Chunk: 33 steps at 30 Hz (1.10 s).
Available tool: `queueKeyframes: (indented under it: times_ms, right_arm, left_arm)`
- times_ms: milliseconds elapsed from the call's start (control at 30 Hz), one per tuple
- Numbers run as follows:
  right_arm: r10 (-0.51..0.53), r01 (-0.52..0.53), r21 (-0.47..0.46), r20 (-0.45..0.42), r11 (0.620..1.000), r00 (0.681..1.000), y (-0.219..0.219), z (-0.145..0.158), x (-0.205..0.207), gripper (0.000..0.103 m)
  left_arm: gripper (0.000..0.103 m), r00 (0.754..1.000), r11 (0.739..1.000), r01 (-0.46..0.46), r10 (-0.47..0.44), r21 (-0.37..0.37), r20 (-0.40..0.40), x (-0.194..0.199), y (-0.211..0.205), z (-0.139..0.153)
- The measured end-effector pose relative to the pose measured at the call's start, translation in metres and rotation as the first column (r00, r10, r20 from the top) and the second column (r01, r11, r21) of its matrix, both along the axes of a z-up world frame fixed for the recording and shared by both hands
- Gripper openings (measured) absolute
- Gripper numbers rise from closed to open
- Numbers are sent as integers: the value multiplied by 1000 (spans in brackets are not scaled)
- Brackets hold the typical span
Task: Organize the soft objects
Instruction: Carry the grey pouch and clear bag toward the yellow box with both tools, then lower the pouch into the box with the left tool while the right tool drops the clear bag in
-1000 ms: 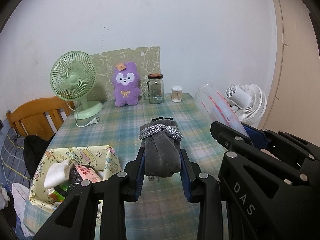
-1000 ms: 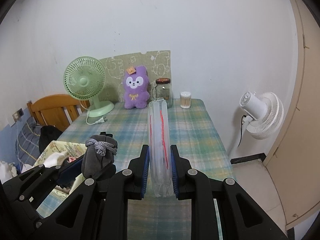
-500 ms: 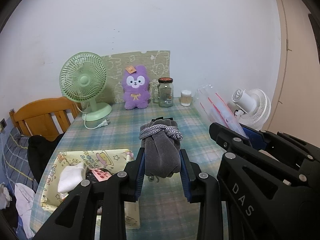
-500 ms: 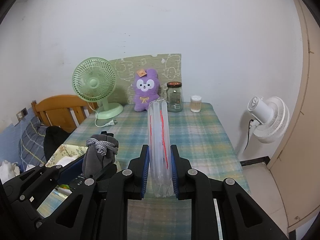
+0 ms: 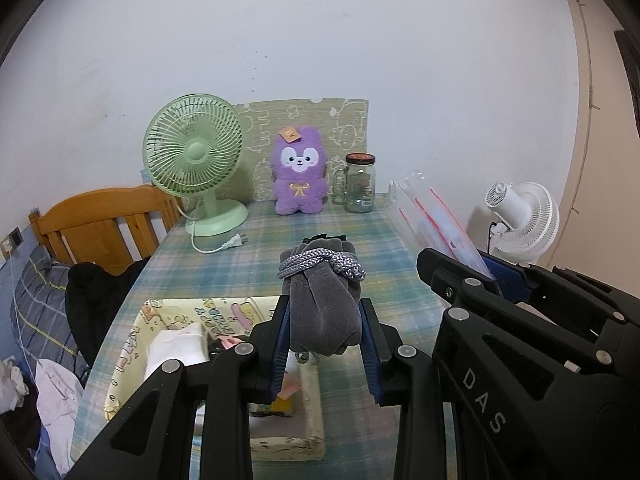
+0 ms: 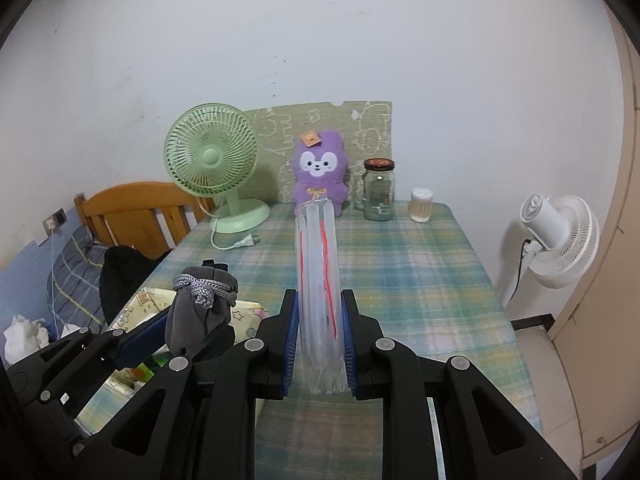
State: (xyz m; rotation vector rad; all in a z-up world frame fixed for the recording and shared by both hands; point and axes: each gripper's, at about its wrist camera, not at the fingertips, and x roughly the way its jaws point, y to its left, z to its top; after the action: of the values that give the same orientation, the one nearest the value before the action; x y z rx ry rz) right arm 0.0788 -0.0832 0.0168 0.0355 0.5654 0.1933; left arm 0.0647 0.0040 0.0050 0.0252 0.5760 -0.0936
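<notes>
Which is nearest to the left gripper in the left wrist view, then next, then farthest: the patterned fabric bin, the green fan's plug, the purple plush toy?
From the left gripper:
1. Patterned fabric bin, just below, on its left.
2. Plug, mid-table, left.
3. Purple plush toy, far edge, by the wall.

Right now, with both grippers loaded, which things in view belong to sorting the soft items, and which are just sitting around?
In the job:
- grey drawstring pouch, clamped in the left gripper
- clear zip bag, clamped in the right gripper
- patterned fabric bin holding soft items

Lying about:
- green desk fan
- purple plush toy
- glass jar
- white fan
</notes>
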Motion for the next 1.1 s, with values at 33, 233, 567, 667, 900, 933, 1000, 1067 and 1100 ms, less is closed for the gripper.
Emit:
queueKeyframes:
  times_ms: [33, 233, 567, 667, 900, 933, 1000, 1067, 1100]
  right_arm:
    - [2, -2, 0, 0, 1000, 1000, 2, 0, 1, 23]
    - [20, -20, -6, -3, 1000, 1000, 19, -2, 7, 23]
    - [57, -58, -16, -23, 998, 998, 48, -11, 16, 23]
    - [73, -74, -17, -36, 997, 997, 56, -16, 19, 23]
    - [102, -104, -24, -60, 994, 993, 74, -27, 25, 23]
    - [105, -107, -26, -68, 994, 992, 77, -29, 26, 23]
    - [111, -113, -27, -79, 993, 991, 80, -33, 29, 23]
    - [116, -119, -25, -87, 993, 989, 84, -37, 30, 23]
    - [120, -123, -24, -92, 992, 988, 86, -39, 31, 23]
  left_arm:
    - [32, 1000, 1000, -2, 2, 0, 0, 0, 2, 0]
    - [32, 1000, 1000, -11, 11, -4, 5, 4, 18, -3]
    - [32, 999, 999, -42, 42, -8, -10, 15, 47, -13]
    - [32, 998, 998, -57, 56, -9, -23, 17, 55, -19]
    - [32, 996, 997, -79, 79, -6, -52, 27, 72, -32]
    - [32, 995, 997, -79, 78, -4, -57, 28, 74, -34]
    - [32, 995, 997, -82, 81, 0, -65, 30, 77, -38]
    - [32, 994, 996, -84, 84, 1, -74, 31, 80, -42]
    - [32, 993, 996, -86, 86, 2, -81, 32, 82, -44]
